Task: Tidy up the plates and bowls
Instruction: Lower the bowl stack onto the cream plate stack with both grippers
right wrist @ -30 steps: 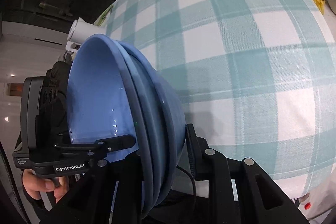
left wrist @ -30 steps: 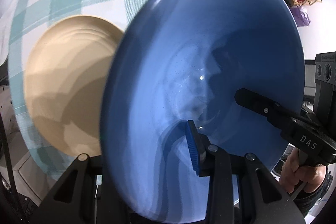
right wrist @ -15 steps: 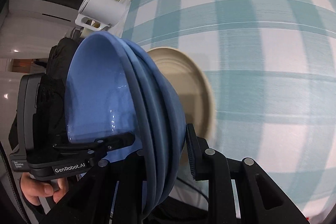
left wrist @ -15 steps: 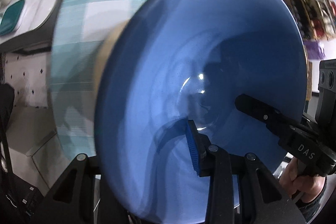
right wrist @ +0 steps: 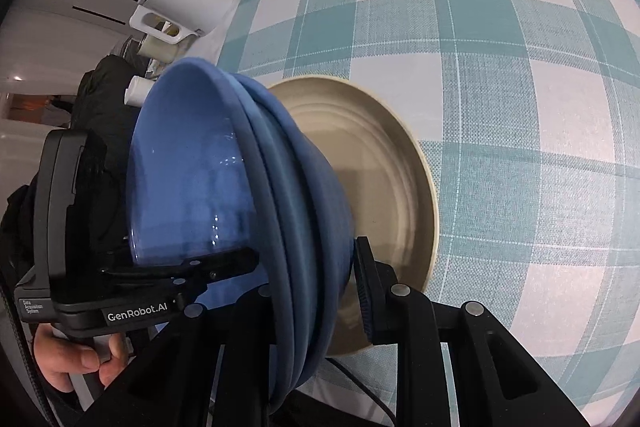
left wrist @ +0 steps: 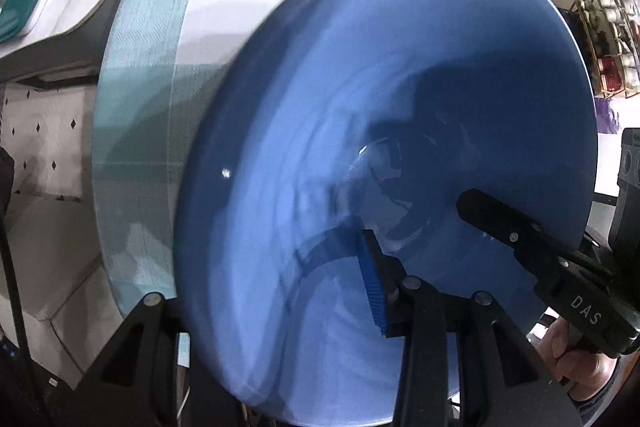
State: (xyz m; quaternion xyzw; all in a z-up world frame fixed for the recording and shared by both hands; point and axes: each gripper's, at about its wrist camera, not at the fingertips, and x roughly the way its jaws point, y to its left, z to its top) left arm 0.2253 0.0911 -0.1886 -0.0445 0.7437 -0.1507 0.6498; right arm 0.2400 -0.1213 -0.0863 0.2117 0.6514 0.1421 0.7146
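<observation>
The stacked blue bowls (right wrist: 256, 211) hung tilted just above the beige plate (right wrist: 384, 163) on the checked tablecloth (right wrist: 500, 87), their mouths facing away from it. The right gripper (right wrist: 308, 263) clamped one rim. The left gripper (left wrist: 276, 287), its jaws just eased wider, straddled the opposite rim.

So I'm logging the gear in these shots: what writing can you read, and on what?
"DAS": on the right gripper, seen from the left camera.
"GenRobot.AI": on the left gripper, seen from the right camera.
Small white label left of that: too small to read.
None on the blue bowls.
</observation>
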